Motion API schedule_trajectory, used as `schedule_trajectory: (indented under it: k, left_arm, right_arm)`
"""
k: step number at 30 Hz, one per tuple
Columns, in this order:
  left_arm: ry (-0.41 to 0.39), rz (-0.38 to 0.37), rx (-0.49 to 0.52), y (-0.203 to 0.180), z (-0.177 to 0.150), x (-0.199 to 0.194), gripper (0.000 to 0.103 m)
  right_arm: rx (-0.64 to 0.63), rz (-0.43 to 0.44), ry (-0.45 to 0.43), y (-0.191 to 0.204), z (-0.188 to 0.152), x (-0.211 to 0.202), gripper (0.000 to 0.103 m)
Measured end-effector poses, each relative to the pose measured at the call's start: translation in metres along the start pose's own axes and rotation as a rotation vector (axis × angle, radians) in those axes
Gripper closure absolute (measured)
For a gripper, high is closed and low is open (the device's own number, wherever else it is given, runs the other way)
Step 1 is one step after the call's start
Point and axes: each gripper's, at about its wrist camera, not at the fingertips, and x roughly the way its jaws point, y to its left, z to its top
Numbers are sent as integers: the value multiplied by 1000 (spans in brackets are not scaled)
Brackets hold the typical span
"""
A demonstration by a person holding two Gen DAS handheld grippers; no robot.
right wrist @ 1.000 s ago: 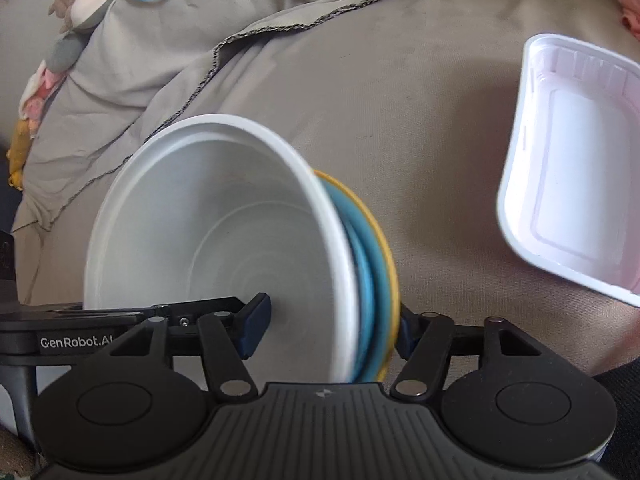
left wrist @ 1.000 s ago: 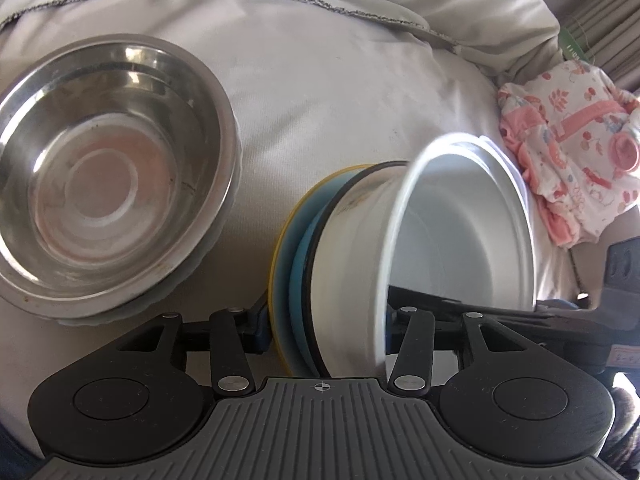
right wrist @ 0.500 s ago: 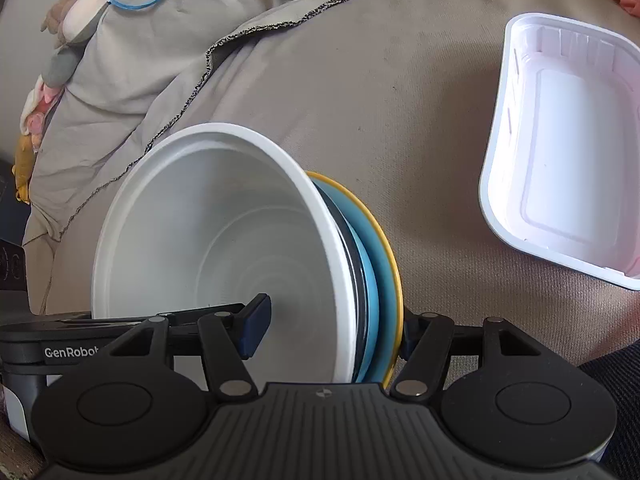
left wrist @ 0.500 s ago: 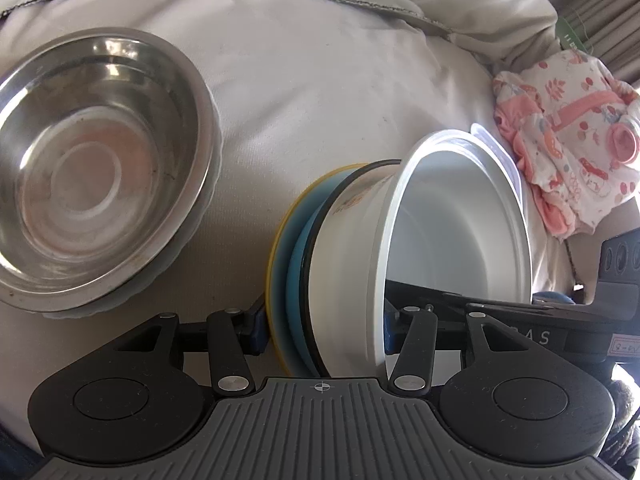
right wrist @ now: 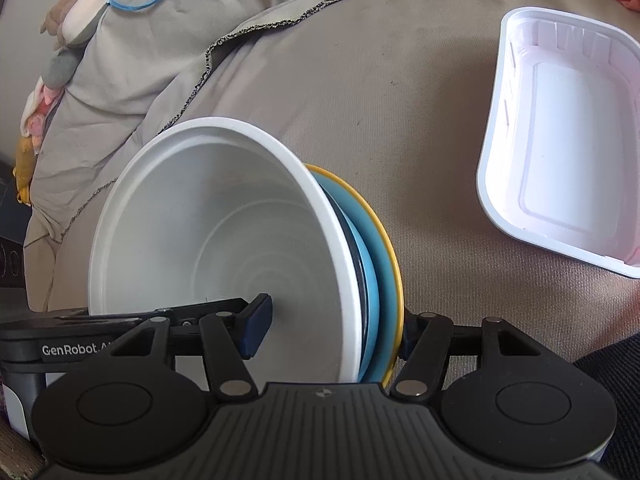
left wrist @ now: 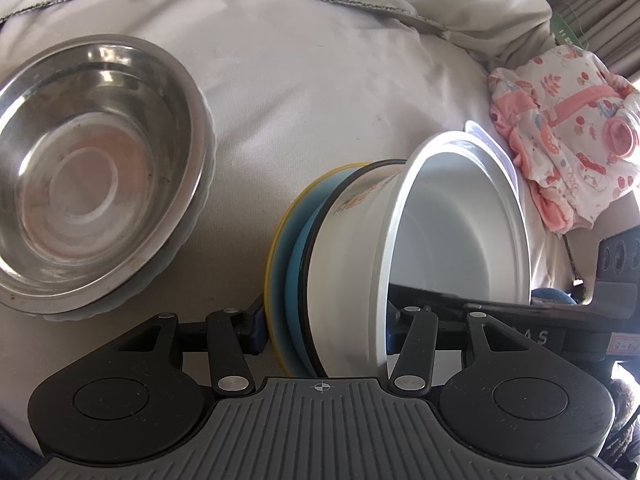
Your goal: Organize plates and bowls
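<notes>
A white bowl (left wrist: 352, 280) nests on a black-rimmed dish, a blue plate (left wrist: 294, 280) and a yellow plate (left wrist: 274, 272). The stack stands on edge over the bed cover. My left gripper (left wrist: 324, 324) straddles it, one finger behind the yellow plate and one inside the bowl, jaws at their widest, so open. My right gripper (right wrist: 332, 328) is shut on the same stack: its left pad presses inside the white bowl (right wrist: 220, 240) and its right pad is against the yellow plate (right wrist: 394, 264). A steel bowl (left wrist: 80, 176) lies to the left on a grey scalloped plate.
A white rectangular plastic tray (right wrist: 568, 140) lies on the cover to the right. Pink patterned clothing (left wrist: 568, 128) is bunched at the far right. A plush toy (right wrist: 76, 20) and rumpled blanket (right wrist: 160, 60) lie at the back left.
The stack has tipped slightly between the grippers, so more of the blue and black rims shows in the right wrist view. Neither hand has shifted noticeably.
</notes>
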Motion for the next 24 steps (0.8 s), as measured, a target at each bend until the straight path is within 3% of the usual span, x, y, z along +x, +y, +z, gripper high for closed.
schedule_trajectory:
  k: [4, 9, 14, 19, 24]
  left_arm:
    - [-12, -40, -7, -3, 6, -9, 49]
    - [-90, -90, 13, -9, 24, -50, 49]
    - [-233, -42, 36, 5, 40, -115, 49]
    - [-292, 50, -28, 53, 41, -150, 49]
    - [-246, 80, -132, 118, 34, -134, 49]
  right_arm:
    - [0, -10, -23, 2, 7, -15, 41]
    - [-63, -31, -80, 32, 23, -50, 40]
    - [-162, 18, -117, 92, 48, -69, 40]
    - [-206, 109, -76, 149, 66, -31, 40]
    - [-203, 119, 63, 183, 68, 41, 40]
